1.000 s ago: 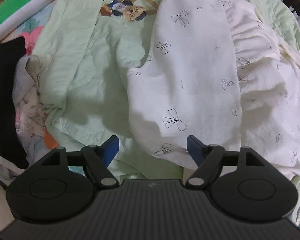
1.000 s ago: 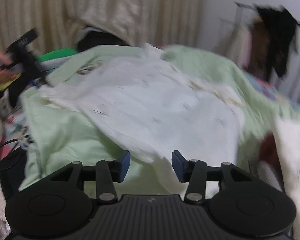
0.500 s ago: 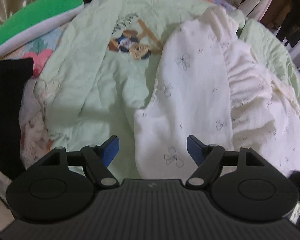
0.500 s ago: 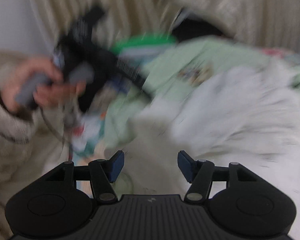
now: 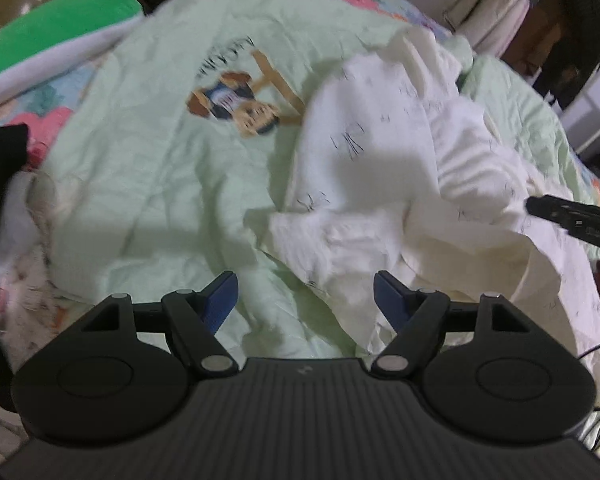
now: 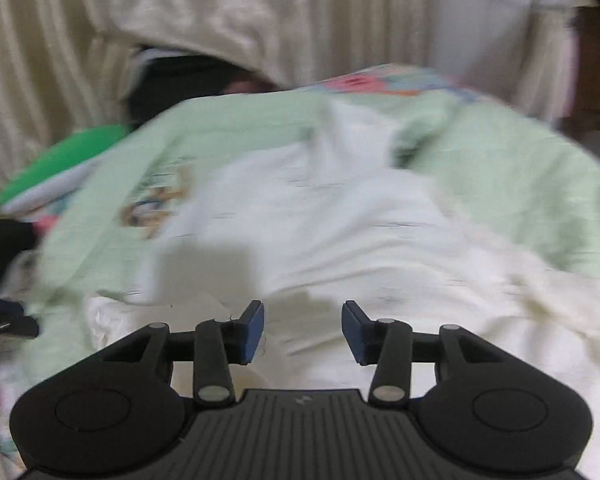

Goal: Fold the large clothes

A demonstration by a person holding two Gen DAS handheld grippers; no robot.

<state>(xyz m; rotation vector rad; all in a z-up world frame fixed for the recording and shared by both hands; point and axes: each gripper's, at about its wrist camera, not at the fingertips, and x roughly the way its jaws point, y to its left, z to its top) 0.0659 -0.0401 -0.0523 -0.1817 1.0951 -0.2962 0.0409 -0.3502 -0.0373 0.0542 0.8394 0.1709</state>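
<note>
Both grippers tilt steeply down over the bed. The left gripper (image 5: 305, 294) hangs above the near edge of the white garment (image 5: 384, 184), its blue fingers (image 5: 220, 294) spread wide with nothing pinched; a rumpled fold of the cloth lies under the gap. That garment, printed with small bows, sits crumpled on top of the pale green quilt (image 5: 140, 168), right of its cartoon picture. The right gripper (image 6: 303, 332) points at the same white heap from the other side, jaws just closing some but still apart, empty; its tip (image 5: 568, 220) shows at the garment's right edge
</note>
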